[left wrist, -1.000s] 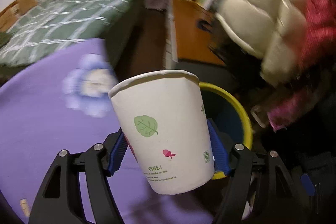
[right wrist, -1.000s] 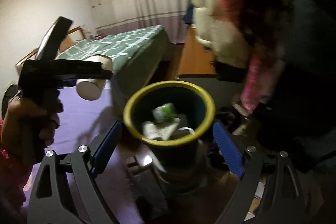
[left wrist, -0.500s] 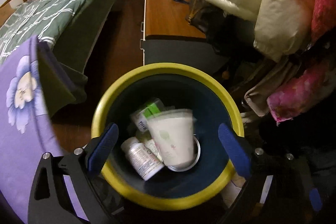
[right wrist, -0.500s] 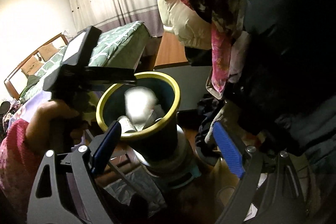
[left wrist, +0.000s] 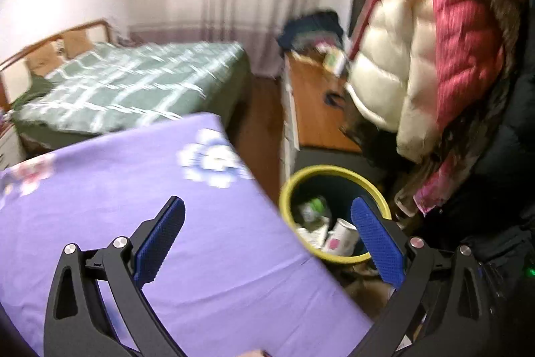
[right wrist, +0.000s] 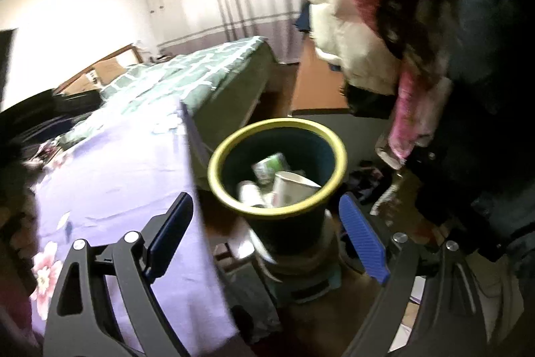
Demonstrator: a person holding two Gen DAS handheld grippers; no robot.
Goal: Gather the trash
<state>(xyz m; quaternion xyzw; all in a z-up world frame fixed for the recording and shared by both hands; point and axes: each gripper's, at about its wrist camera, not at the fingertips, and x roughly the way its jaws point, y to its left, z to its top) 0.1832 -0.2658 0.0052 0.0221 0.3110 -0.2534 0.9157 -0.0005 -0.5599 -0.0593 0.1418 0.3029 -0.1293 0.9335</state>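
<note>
**Paper cup in the bin: light, thin-walled, easy to crush**

The paper cup lies tilted inside the yellow-rimmed waste bin, on top of a small bottle and a green-and-white wrapper. The bin stands on the floor just off the corner of the purple flowered tablecloth.

The cup looks near weightless and soft in the wall, stiffest at its rolled rim and base. A grip across the mid-body, pads on opposite sides with light pressure, would suit it; harder squeezing would likely dent it.

The left gripper has just been opening; its jaws stand wide with nothing between them, over the tablecloth's edge nearest the bin. The right gripper is also spread and empty, aimed at the bin.
</note>
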